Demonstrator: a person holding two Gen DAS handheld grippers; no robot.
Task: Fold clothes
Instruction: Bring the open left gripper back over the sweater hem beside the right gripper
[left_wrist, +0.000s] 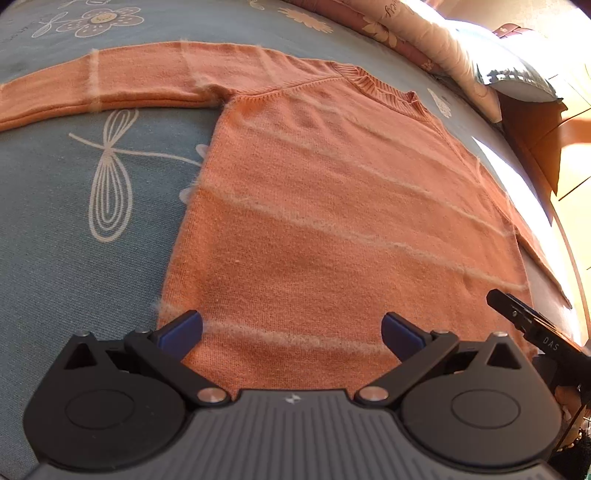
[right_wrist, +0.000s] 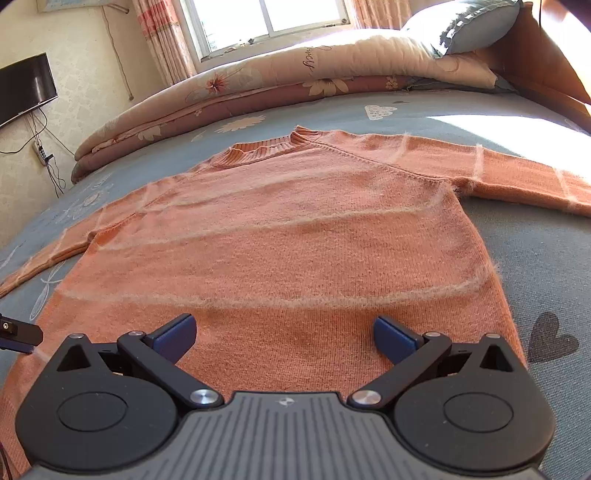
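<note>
Left wrist view: an orange sweater (left_wrist: 332, 206) lies flat and face up on the blue bedsheet (left_wrist: 74, 258), its hem nearest the left gripper (left_wrist: 291, 328) and its ribbed collar (left_wrist: 380, 88) at the far end, so the long axis of the body runs straight away from the tool. The left gripper hovers above the hem with its jaws spread wide, holding nothing, blue pads (left_wrist: 183, 330) either side of a pale stripe. One sleeve (left_wrist: 110, 85) stretches out from the sweater's shoulder, square to the body, across the sheet's dragonfly print. The tip of the other tool shows past the sweater's opposite hem corner.

Right wrist view: the right gripper (right_wrist: 284, 334) hangs over the same hem, likewise gaping and empty, the sweater (right_wrist: 280, 236) running from it toward the collar (right_wrist: 266, 149) and the rolled quilt (right_wrist: 258, 81) beyond. The second sleeve (right_wrist: 517, 173) reaches out from the sweater's far shoulder into a patch of sun; a pillow (right_wrist: 465, 26) sits past the quilt.

Folding has seemingly not begun. Each tool appears nearer the hem corner on its own side, and each sleeve lies well beyond the hem, so a sleeve fold would call for a reach up the body, whereas a hem-to-collar fold starts right beneath both.
</note>
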